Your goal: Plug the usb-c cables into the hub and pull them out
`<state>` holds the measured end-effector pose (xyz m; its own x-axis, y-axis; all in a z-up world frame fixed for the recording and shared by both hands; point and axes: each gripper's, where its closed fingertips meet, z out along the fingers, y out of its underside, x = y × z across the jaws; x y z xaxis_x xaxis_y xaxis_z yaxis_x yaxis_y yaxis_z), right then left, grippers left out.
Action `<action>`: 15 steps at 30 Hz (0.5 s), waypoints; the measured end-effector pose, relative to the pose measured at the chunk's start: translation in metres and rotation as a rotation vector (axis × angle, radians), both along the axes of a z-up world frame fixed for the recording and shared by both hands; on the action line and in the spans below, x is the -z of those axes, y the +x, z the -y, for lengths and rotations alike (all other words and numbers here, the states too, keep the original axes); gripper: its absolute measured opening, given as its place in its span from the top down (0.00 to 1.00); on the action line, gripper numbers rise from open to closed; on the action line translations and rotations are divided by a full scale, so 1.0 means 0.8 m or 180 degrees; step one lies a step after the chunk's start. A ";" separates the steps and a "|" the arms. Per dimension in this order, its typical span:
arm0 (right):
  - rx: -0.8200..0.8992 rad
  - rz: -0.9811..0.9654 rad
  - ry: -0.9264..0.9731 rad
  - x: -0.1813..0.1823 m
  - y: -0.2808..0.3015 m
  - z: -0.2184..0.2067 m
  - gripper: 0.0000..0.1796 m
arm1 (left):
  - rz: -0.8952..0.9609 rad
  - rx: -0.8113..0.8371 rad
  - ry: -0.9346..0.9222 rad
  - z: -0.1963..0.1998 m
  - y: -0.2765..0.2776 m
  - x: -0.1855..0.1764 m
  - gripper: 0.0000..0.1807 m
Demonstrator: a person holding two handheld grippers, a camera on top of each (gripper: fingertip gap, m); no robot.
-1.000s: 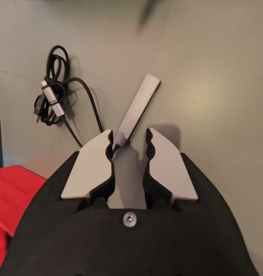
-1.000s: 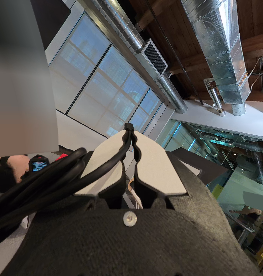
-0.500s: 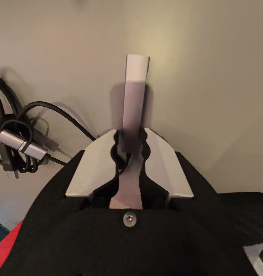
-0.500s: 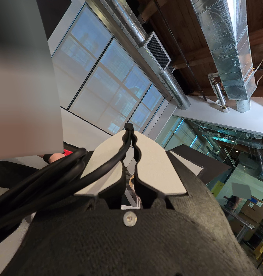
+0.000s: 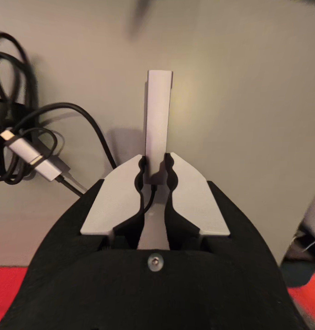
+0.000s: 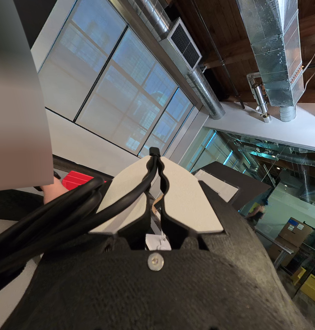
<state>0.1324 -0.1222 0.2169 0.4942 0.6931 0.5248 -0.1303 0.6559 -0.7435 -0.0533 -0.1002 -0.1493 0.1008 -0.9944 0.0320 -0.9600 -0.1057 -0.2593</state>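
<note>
Left tool (image 5: 155, 157) clenched on hub (image 5: 157, 125) near end; bare table (image 5: 242, 107) right. Right tool (image 6: 155, 157) pinching black cable (image 6: 135, 187), raised.

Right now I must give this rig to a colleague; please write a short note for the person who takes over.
Left hand-held gripper: shut on the near end of the silver hub, which lies flat on the grey table.
Right hand-held gripper: shut on a black cable just behind its plug, raised and pointing at the ceiling, away from the hub.
Cable bundle with silver adapters: on the table, left of the hub.
Done: hub and one cable gripped.
Left: bring the plug down to the hub, insert it, pull it out; then the other cables.
</note>
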 end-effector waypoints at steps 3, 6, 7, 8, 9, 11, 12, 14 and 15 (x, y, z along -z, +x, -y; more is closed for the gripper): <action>0.0108 0.0047 -0.0055 0.003 -0.004 -0.010 0.97 | 0.0906 -0.0534 -0.0280 -0.008 0.030 -0.048 0.88; 0.0245 0.0166 -0.0105 0.007 -0.015 -0.020 0.97 | 0.1883 -0.0897 -0.0503 -0.032 0.049 -0.112 0.88; 0.0300 0.0243 -0.0110 0.010 -0.022 -0.023 0.97 | 0.2222 -0.1003 -0.0573 -0.042 0.053 -0.134 0.88; 0.0370 0.0328 -0.0111 0.012 -0.029 -0.027 0.97 | 0.2534 -0.1106 -0.0648 -0.052 0.054 -0.157 0.88; 0.0459 0.0410 -0.0099 0.015 -0.037 -0.031 0.97 | 0.2811 -0.1199 -0.0694 -0.064 0.053 -0.178 0.88; 0.0624 0.0601 -0.0050 0.021 -0.055 -0.039 0.97 | 0.3285 -0.1301 -0.0712 -0.087 0.049 -0.215 0.88; 0.0727 0.0697 -0.0016 0.024 -0.065 -0.043 0.97 | 0.3449 -0.1313 -0.0707 -0.097 0.047 -0.230 0.88; 0.0926 0.0868 0.0099 0.029 -0.084 -0.051 0.97 | 0.3658 -0.1361 -0.0615 -0.115 0.040 -0.252 0.88; 0.0995 0.0968 0.0160 0.033 -0.094 -0.054 0.97 | 0.3755 -0.1366 -0.0571 -0.121 0.036 -0.261 0.88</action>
